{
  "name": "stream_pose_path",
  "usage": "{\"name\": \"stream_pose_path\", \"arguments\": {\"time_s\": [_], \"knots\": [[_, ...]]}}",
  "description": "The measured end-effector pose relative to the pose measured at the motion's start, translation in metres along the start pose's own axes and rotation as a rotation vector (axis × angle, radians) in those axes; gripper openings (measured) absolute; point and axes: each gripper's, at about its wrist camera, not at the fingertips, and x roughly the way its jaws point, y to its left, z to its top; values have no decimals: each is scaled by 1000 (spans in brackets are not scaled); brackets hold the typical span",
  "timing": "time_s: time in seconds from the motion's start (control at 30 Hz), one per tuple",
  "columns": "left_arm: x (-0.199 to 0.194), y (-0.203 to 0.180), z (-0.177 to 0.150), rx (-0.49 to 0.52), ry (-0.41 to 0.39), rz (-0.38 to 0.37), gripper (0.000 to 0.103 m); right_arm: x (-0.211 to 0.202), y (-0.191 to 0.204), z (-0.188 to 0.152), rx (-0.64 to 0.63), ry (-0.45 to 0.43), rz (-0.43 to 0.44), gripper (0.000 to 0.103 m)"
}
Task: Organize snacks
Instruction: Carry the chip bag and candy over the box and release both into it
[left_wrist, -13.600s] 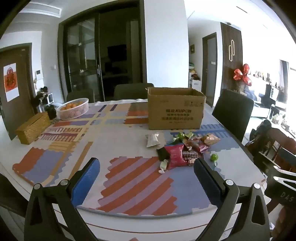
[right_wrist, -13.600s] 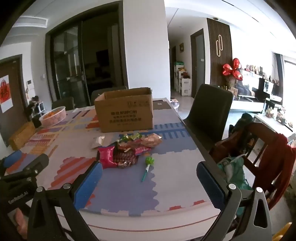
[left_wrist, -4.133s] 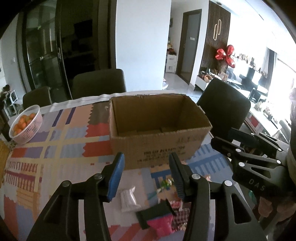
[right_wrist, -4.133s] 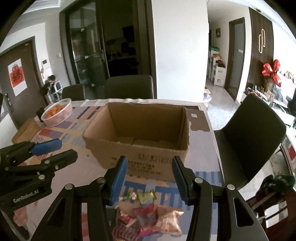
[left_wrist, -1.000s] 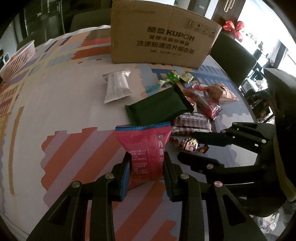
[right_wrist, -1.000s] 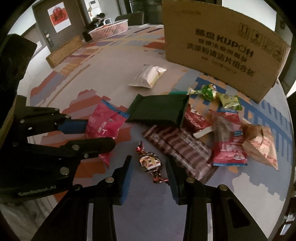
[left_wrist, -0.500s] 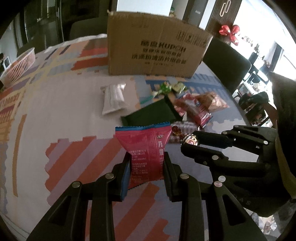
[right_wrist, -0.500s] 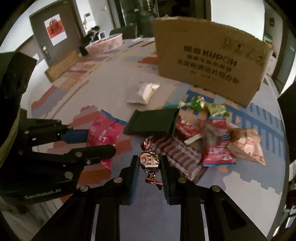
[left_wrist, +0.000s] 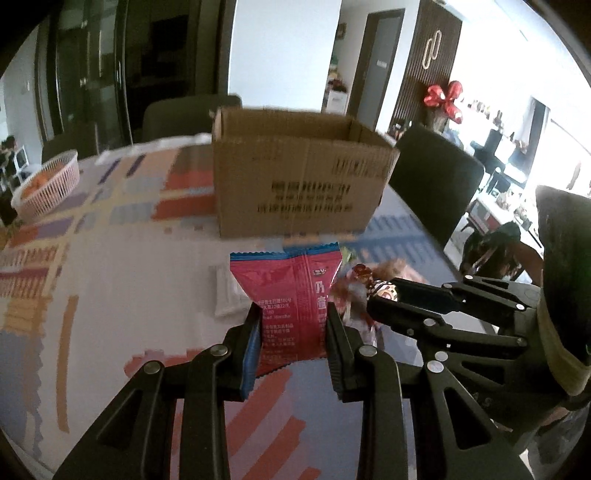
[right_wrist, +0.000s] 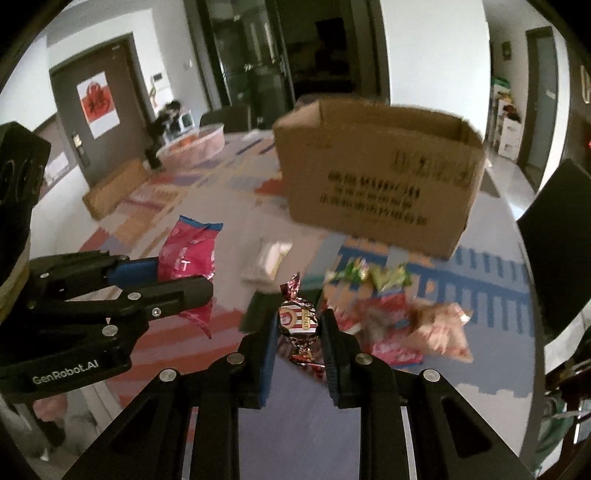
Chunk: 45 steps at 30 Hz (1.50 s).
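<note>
Transport step. Your left claw (left_wrist: 291, 328) is clamped on the red snack packet (left_wrist: 291, 295); your right claw (right_wrist: 298, 325) is pinched tight on the foil-wrapped candy (right_wrist: 298, 320). Both are held clear of the tabletop (left_wrist: 122, 280), on the near side of the open cardboard box (left_wrist: 299, 173).

Next move, as I judge it: carry both over the box's near wall, then spread each claw above the open top so the pieces drop inside. Mind the rim.

Materials: packet is a flat crinkly film pouch with a serrated blue top edge, limp past the pads. Candy is small, rounded, shiny foil with twisted ends, likely slippery. Box is stiff corrugated board, flaps out of the way.

More wrapped snacks (right_wrist: 402, 321) lie loose in front of the box, a white sachet (right_wrist: 269, 258) among them.
</note>
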Motion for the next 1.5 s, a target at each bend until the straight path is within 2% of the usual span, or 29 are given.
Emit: {"name": "stream_pose_path", "arguments": {"time_s": [0.47, 0.7, 1.03, 1.27, 1.5], "knots": [[-19, -12, 68, 40, -184, 6, 31, -38, -22, 57, 20, -189, -93, 24], [-17, -11, 107, 49, -232, -2, 31, -48, -33, 91, 25, -258, -118, 24], [4, -5, 159, 81, -210, -10, 31, -45, -49, 142, 24, -285, -169, 24], [32, 4, 186, 76, -133, -43, 31, -21, -67, 172, 52, -216, -183, 24], [70, 12, 203, 57, -32, -59, 31, 12, -92, 185, 102, -131, -207, 24]]}}
